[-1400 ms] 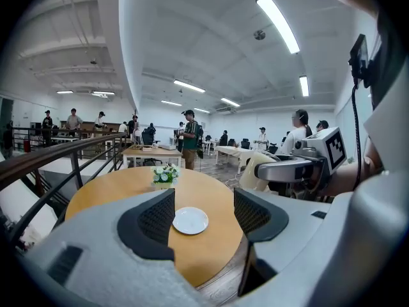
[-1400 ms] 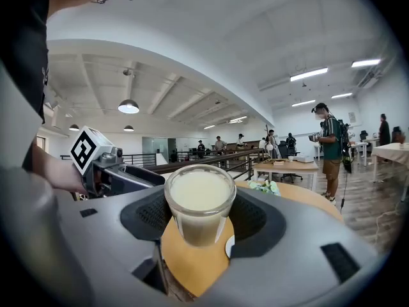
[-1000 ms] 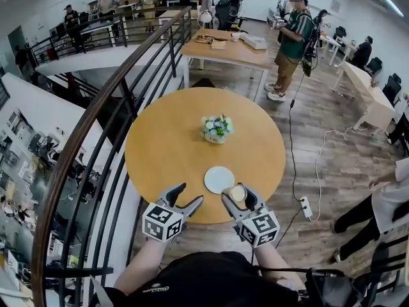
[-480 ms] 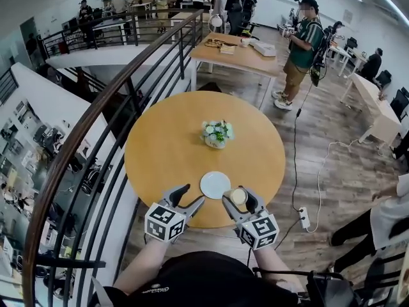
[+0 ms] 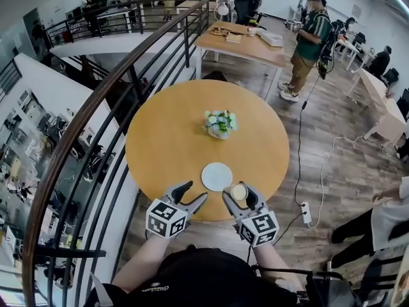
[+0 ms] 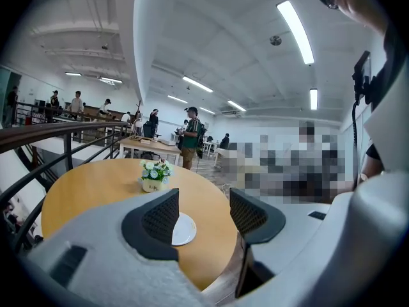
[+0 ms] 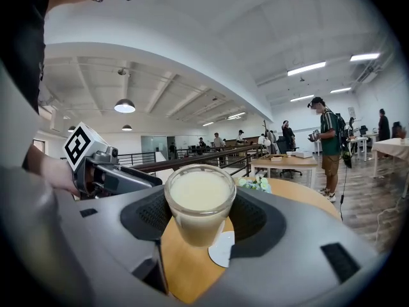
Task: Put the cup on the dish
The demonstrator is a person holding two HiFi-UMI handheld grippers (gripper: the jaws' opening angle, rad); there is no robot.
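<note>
cup [image 7: 199, 203]: upright, full, clamped between the jaws of right claw [image 5: 240, 194], above table [image 5: 166, 139] near edge
dish [image 5: 216, 176]: just ahead-left of cup, not under it
left claw [image 5: 193, 192]: jaws apart, empty

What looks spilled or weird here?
Nothing stands out. The cup sits upright in the right tongs, full, with no spill. The dish lies flat on the table, empty, and the flower pot stands upright.

Honey-tan bench [image 5: 166, 146]; plain white dish [image 5: 216, 176]; clear cup [image 7: 199, 203] of creamy pale yellow. Left gripper [image 5: 197, 192] and right gripper [image 5: 239, 190] are grey, with black ribbed jaws and black-and-white square markers. White-and-green flowers [image 5: 218, 123].
</note>
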